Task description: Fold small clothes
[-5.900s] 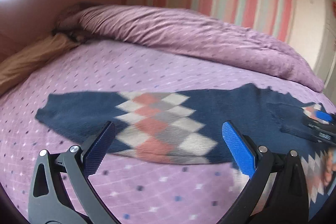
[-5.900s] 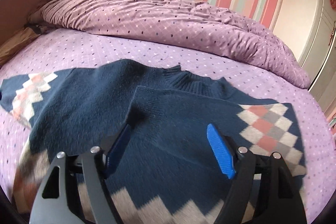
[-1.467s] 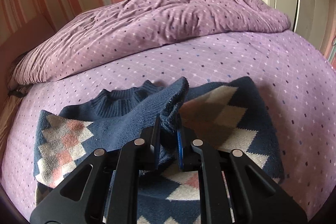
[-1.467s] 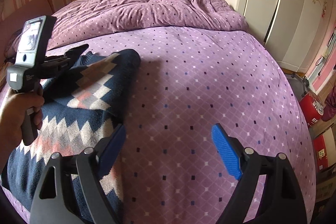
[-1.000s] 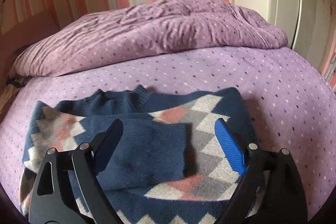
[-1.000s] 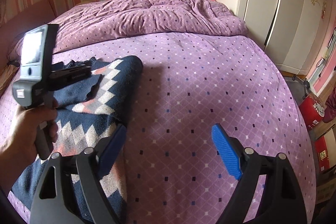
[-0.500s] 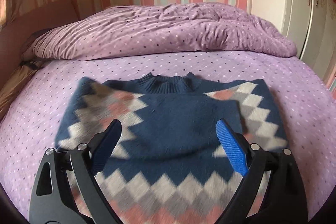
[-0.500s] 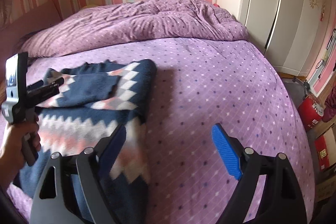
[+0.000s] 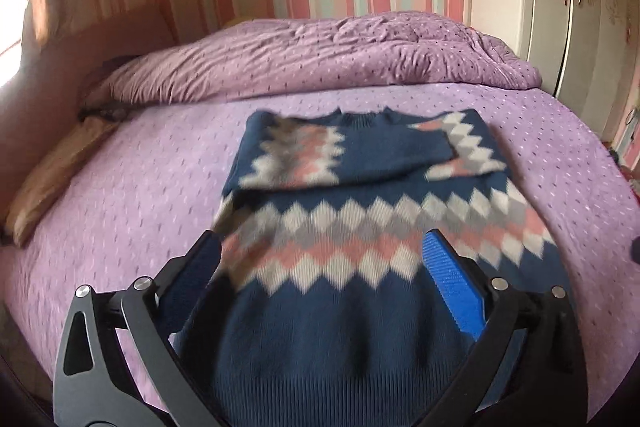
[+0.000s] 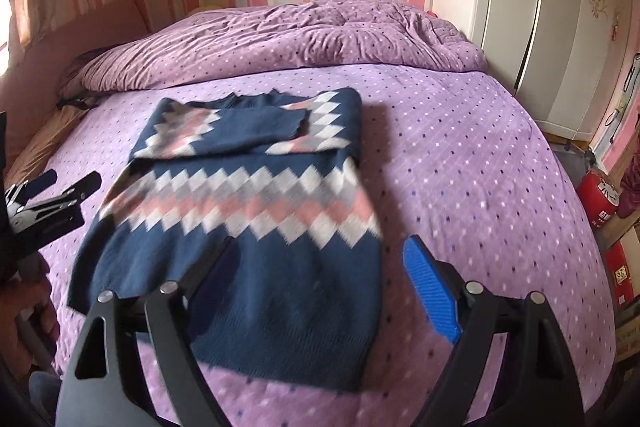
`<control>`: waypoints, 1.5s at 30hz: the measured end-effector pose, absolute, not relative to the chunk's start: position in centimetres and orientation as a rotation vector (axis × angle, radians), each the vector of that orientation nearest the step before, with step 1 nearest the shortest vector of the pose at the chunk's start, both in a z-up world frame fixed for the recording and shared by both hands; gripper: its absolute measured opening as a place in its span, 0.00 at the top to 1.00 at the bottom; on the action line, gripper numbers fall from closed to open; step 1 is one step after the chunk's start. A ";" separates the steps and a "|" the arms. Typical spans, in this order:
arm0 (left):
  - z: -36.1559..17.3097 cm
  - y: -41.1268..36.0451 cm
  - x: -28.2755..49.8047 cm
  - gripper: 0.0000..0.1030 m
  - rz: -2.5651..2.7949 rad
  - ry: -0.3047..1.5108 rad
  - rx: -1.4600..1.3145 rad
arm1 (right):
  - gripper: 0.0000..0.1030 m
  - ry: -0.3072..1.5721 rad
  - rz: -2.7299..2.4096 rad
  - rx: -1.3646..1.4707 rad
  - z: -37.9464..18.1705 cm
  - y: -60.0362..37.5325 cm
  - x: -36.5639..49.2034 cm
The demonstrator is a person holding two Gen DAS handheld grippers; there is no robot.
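Note:
A small navy sweater (image 9: 352,227) with pink, grey and white diamonds lies flat on the purple dotted bed (image 9: 140,195), collar away from me. Both sleeves are folded across its chest. It also shows in the right wrist view (image 10: 248,227). My left gripper (image 9: 324,283) is open and empty above the sweater's hem. It appears at the left edge of the right wrist view (image 10: 60,187). My right gripper (image 10: 320,287) is open and empty above the hem's right corner.
A bunched purple duvet (image 9: 320,55) lies along the far side of the bed. A tan cloth (image 9: 52,179) lies at the left. White wardrobe doors (image 10: 540,7) stand at the right. Red items and boxes (image 10: 604,199) sit on the floor beside the bed.
The left gripper let go of the sleeve, which now lies across the chest, opened and drew back toward the hem. The right gripper swung left over the sweater.

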State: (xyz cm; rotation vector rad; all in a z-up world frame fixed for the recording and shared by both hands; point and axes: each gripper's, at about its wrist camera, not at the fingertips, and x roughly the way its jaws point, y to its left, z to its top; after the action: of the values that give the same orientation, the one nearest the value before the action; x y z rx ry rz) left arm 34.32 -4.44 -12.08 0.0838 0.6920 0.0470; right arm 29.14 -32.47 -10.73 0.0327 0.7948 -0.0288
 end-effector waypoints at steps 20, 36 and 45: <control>-15.9 0.8 17.9 0.03 0.103 0.732 0.110 | 0.18 0.889 -0.073 0.089 -14.6 -32.0 17.1; -22.9 7.0 18.3 0.03 0.190 0.749 0.070 | 0.18 0.840 -0.103 0.121 -19.1 -34.4 18.3; -24.6 6.8 19.8 0.03 0.176 0.687 0.106 | 0.20 0.872 -0.138 0.149 -24.8 -35.1 21.3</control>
State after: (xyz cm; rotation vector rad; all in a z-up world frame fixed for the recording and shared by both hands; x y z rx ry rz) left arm 19.84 6.83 -24.55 0.1065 0.6872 0.1756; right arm 21.29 -35.06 -24.85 0.1486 0.8722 -0.1380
